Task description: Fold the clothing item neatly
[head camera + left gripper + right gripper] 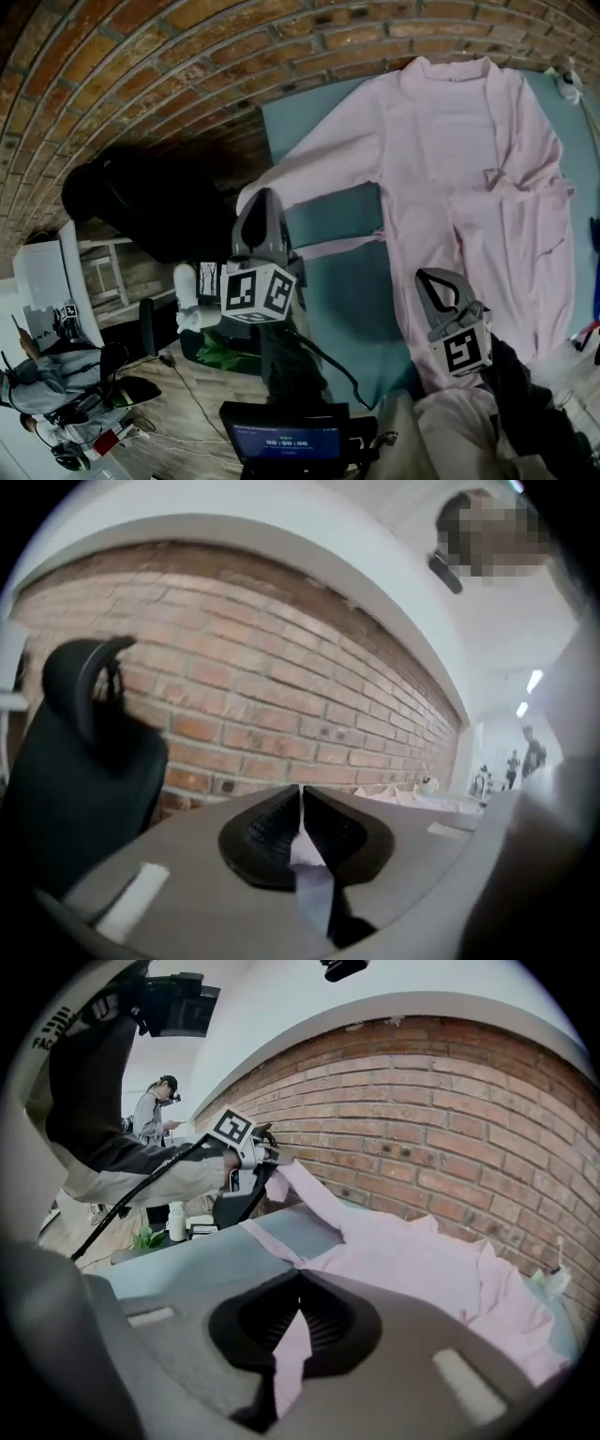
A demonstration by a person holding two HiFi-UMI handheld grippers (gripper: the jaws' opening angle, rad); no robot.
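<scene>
A pink long-sleeved garment lies spread front up on the blue-grey table. Its left sleeve stretches toward the table's left edge. My left gripper is shut on that sleeve's cuff at the table edge; in the left gripper view pale cloth is pinched between the closed jaws. My right gripper is shut on the garment's near side edge, and pink cloth hangs from its jaws. The right gripper view shows the garment and the left gripper lifting the cuff.
A black office chair stands left of the table against the brick wall. On the floor below are a white bottle, a green plant and a screen. A person stands far off.
</scene>
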